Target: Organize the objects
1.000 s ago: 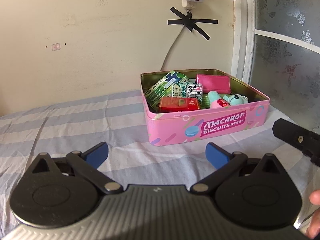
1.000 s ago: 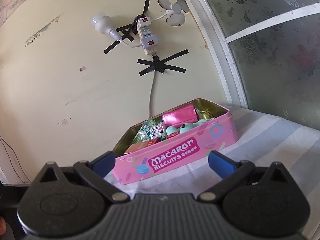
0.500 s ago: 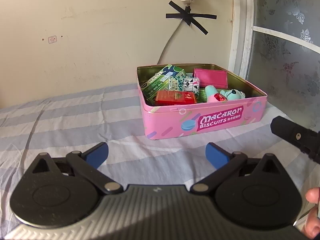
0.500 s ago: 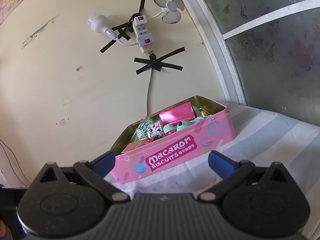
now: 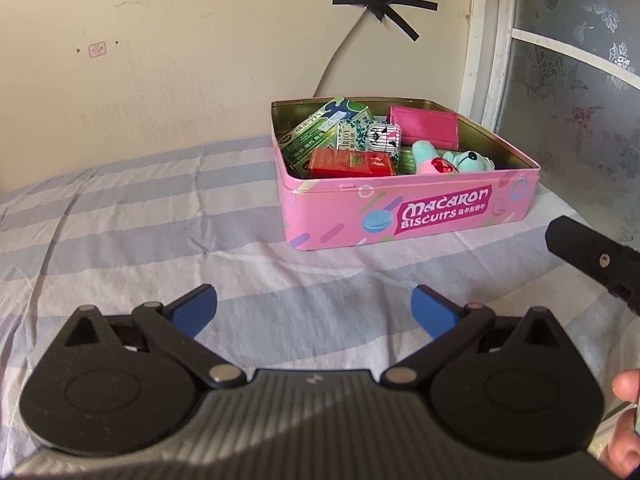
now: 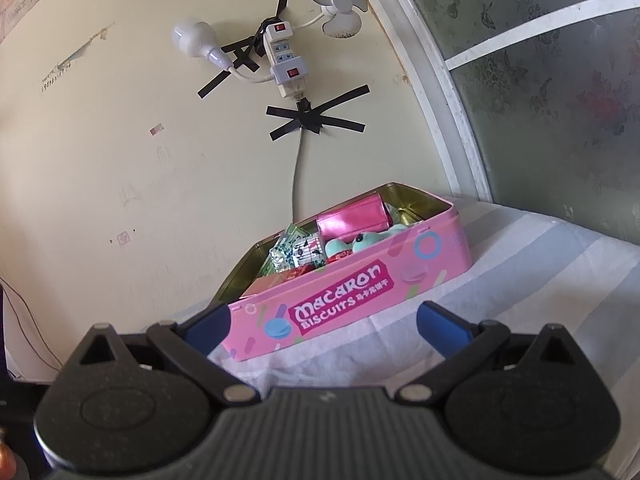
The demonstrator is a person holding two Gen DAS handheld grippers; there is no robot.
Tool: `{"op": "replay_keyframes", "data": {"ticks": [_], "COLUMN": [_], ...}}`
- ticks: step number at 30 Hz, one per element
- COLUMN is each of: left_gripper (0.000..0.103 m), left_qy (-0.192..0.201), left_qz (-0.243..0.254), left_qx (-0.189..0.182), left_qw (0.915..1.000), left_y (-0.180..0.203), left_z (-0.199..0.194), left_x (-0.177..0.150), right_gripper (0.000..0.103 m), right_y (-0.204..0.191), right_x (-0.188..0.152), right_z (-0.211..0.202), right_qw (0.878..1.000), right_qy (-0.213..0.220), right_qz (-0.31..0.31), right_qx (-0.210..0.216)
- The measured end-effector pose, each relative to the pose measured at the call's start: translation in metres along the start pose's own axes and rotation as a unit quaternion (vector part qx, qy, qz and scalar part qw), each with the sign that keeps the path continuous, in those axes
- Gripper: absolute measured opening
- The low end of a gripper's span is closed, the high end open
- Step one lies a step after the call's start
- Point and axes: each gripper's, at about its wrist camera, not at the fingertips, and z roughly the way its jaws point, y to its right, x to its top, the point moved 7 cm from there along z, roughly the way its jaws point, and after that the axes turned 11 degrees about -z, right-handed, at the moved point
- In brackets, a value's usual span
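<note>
A pink Macaron Biscuits tin (image 5: 408, 216) stands open on the striped bedsheet; it also shows in the right wrist view (image 6: 348, 300). Inside lie a red box (image 5: 350, 162), green boxes (image 5: 320, 130), a small patterned box (image 5: 384, 138), a pink wallet (image 5: 424, 126) and a teal plush toy (image 5: 466, 160). My left gripper (image 5: 314, 310) is open and empty, a short way in front of the tin. My right gripper (image 6: 324, 326) is open and empty, close to the tin's front wall. Part of the right gripper's body (image 5: 596, 260) shows at the right edge of the left wrist view.
The tin sits near a cream wall with a taped power strip (image 6: 286, 60), a bulb (image 6: 192, 40) and a small fan (image 6: 340, 8). A frosted window frame (image 5: 492, 52) stands at the right. Striped sheet (image 5: 140, 220) stretches to the left.
Both grippers have tilted or moved slightly, so the tin sits lower and nearer in the right view and the wall fittings rise out of the left view. Both stay open.
</note>
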Motion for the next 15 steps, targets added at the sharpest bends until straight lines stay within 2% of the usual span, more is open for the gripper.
{"op": "replay_keyframes", "data": {"ticks": [15], "left_gripper": [0.103], "left_qy": [-0.032], "left_qz": [-0.002], "left_qx": [0.0], "left_qw": [0.9995], "left_y": [-0.002], "left_z": [0.013], "left_x": [-0.008], "right_gripper": [0.103], "right_y": [0.003], "right_x": [-0.008], "right_z": [0.008], "right_qw": [1.0], "right_qy": [-0.016], "right_qz": [0.004], "right_qx": [0.0]}}
